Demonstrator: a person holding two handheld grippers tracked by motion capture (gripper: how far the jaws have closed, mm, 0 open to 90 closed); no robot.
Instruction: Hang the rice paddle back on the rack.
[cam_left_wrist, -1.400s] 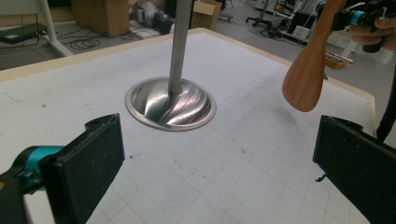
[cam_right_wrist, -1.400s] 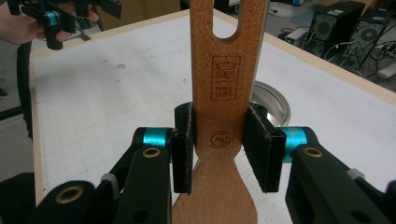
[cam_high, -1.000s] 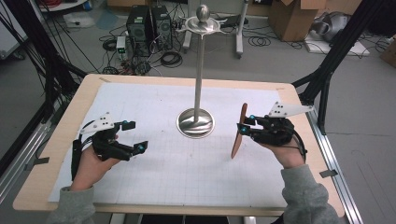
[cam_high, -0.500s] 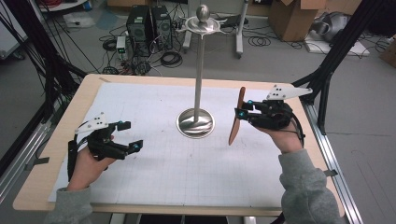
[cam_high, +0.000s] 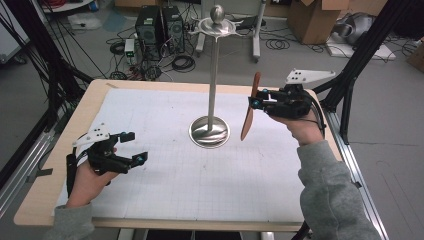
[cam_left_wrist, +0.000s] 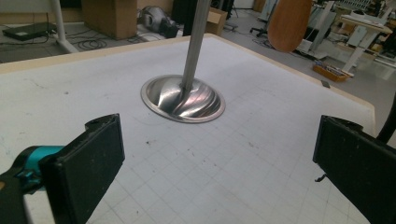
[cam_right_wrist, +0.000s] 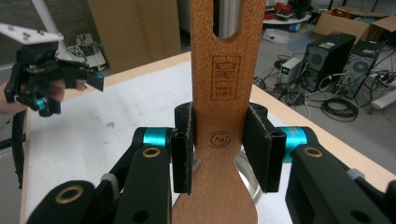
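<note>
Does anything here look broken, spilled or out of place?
Nothing stands out. The wooden spatula is whole, clamped by its narrow neck in the right gripper and held up beside the metal stand, which is upright on the table. The left gripper is open, with nothing between its jaws.

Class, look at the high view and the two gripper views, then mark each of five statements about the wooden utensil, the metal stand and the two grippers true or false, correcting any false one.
1. The right gripper is clamped on the wooden spatula. True.
2. The wooden spatula lies flat on the table. False: it is held in the air, roughly upright, beside the metal stand.
3. The left gripper is open with nothing between its jaws. True.
4. The metal stand has tipped over on the table. False: it stands upright on its round base.
5. The wooden spatula has a slot cut through it. True: the stand's pole shows through the slot in the right gripper view.
</note>
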